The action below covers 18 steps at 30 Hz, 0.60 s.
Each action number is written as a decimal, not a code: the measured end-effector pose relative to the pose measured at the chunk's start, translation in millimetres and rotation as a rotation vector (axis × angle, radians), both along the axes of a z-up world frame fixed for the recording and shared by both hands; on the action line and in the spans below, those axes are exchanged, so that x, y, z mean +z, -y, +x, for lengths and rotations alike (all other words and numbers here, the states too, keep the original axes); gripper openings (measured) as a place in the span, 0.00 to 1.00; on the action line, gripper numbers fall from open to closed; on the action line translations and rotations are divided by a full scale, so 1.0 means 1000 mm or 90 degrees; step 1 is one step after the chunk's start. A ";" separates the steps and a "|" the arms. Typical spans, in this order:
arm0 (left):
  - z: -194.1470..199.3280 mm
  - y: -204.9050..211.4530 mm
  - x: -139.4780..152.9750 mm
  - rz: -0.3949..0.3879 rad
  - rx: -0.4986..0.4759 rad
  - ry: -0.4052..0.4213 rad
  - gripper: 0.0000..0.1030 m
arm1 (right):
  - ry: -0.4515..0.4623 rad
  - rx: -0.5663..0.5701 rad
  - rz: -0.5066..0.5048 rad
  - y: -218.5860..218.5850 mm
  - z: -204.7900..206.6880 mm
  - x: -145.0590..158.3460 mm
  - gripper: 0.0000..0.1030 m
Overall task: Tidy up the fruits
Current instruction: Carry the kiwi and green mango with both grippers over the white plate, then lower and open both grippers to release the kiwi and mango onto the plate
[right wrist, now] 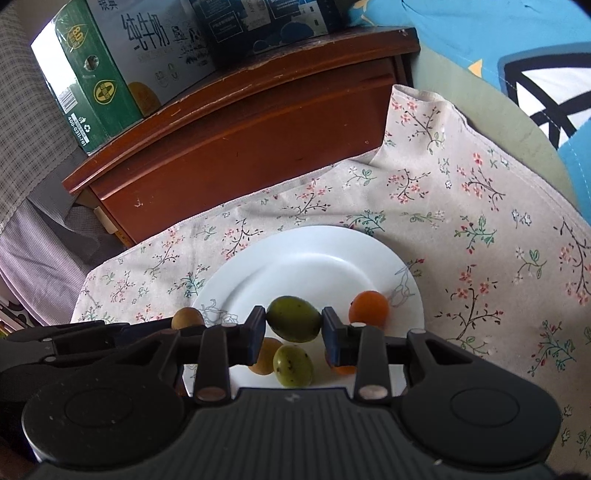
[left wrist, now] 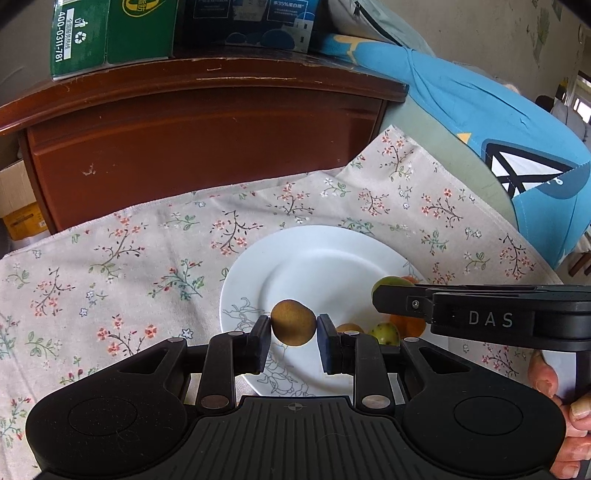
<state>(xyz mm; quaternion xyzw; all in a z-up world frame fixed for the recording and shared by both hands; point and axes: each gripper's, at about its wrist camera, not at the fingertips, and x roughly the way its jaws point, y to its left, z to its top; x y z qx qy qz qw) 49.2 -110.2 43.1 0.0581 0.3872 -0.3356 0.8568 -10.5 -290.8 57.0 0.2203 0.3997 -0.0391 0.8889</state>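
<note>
While both grippers hang over the near half of the white plate (right wrist: pixel 332 254), its far half lies bare, and open flowered cloth (right wrist: pixel 480 206) spreads to either side, ending at the front of a brown wooden cabinet (right wrist: pixel 240 147) behind and at a blue printed fabric (left wrist: pixel 480 110) to the right. On the cabinet top a green and white carton (right wrist: pixel 110 74) overhangs the edge; it reads "400-0311-781" beside a recycling mark and carries large Chinese lettering, and a dark blue box (right wrist: pixel 266 22) stands next to it. The right gripper's side shows "DAS" in the left view. The left gripper (left wrist: pixel 294 326) is clamped tight on one small brown fruit (left wrist: pixel 293 322) above the plate. The right gripper (right wrist: pixel 293 325) pinches one green fruit (right wrist: pixel 293 319), its jaws only narrowly apart. On the plate lie a second green fruit (right wrist: pixel 292 364), two orange fruits (right wrist: pixel 369 308) and one tan fruit (right wrist: pixel 266 356): four resting, two held.
</note>
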 end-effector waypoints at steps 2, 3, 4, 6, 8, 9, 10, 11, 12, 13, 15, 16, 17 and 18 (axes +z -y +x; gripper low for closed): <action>0.001 0.002 0.000 0.001 0.001 0.002 0.24 | -0.005 -0.005 0.006 0.001 0.002 -0.003 0.32; 0.001 0.003 0.000 0.000 0.001 0.003 0.26 | -0.007 -0.007 0.010 0.002 0.003 -0.005 0.33; 0.002 0.003 0.000 -0.002 -0.001 0.003 0.26 | -0.007 -0.009 0.012 0.002 0.003 -0.005 0.34; 0.003 0.005 0.002 -0.002 0.002 0.003 0.33 | -0.002 -0.020 0.010 0.003 0.004 -0.005 0.35; 0.004 0.003 0.005 -0.005 0.014 0.010 0.48 | 0.002 -0.025 0.013 0.004 0.004 -0.003 0.35; 0.003 0.002 0.008 -0.009 0.020 0.016 0.53 | 0.005 -0.029 0.016 0.005 0.004 -0.002 0.35; 0.004 0.000 0.012 -0.011 0.025 0.020 0.56 | 0.008 -0.032 0.017 0.006 0.004 0.000 0.36; 0.004 -0.001 0.015 -0.014 0.030 0.023 0.62 | 0.013 -0.034 0.019 0.007 0.004 0.002 0.36; 0.005 -0.003 0.019 -0.018 0.039 0.028 0.68 | 0.018 -0.036 0.020 0.008 0.003 0.005 0.36; 0.006 -0.006 0.023 -0.020 0.050 0.033 0.71 | 0.022 -0.037 0.020 0.009 0.003 0.007 0.36; 0.007 -0.010 0.029 -0.023 0.066 0.040 0.78 | 0.029 -0.037 0.017 0.009 0.003 0.011 0.37; 0.008 -0.012 0.032 -0.022 0.071 0.039 0.78 | 0.031 -0.036 0.015 0.008 0.003 0.012 0.38; 0.009 -0.013 0.034 -0.019 0.076 0.038 0.79 | 0.032 -0.034 0.014 0.008 0.003 0.013 0.39; 0.011 -0.015 0.035 -0.014 0.081 0.036 0.79 | 0.033 -0.032 0.013 0.007 0.002 0.013 0.39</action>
